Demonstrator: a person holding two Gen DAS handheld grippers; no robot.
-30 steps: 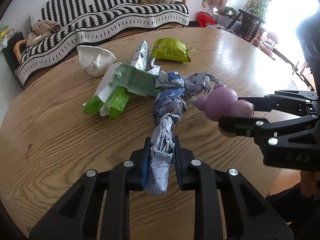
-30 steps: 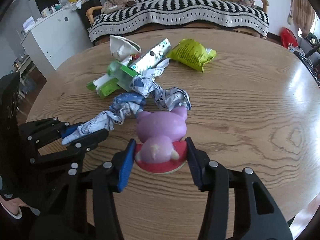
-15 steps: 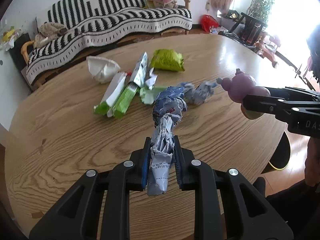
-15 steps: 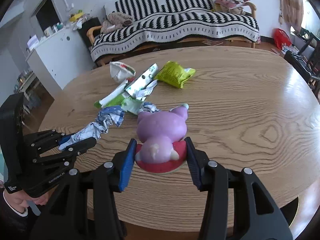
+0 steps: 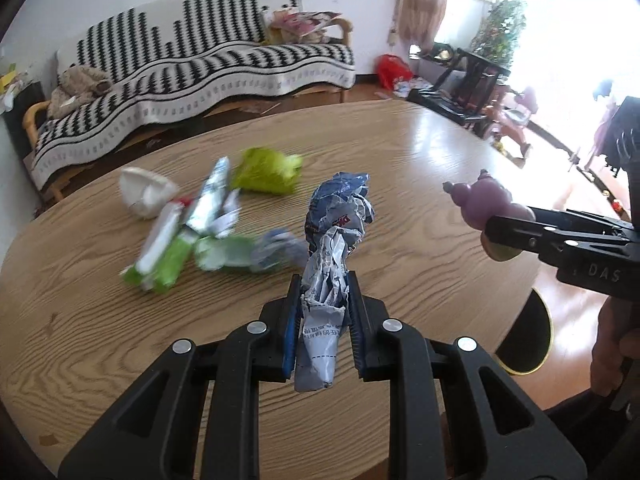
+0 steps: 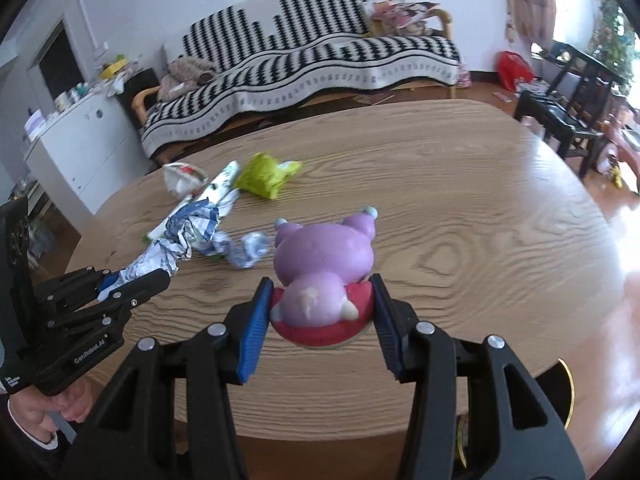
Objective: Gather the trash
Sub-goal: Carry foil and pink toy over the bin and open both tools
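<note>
crumpled paper (image 5: 334,240) pinched in left tongs (image 5: 323,322), now lifted off the counter (image 5: 400,148); purple toy (image 6: 324,268) clamped in half-spread right tongs (image 6: 320,320), likewise raised. both ready for binning. earlier dragging among wrappers (image 5: 188,232); those now left behind, well apart.

Both grippers, left (image 5: 322,316) and right (image 6: 320,322): black plastic frames, triangular cut-outs, silver screws, blue ribbed pads (image 6: 252,334), white lettering on sides; dark sleeve (image 6: 24,440) with white cuff.
</note>
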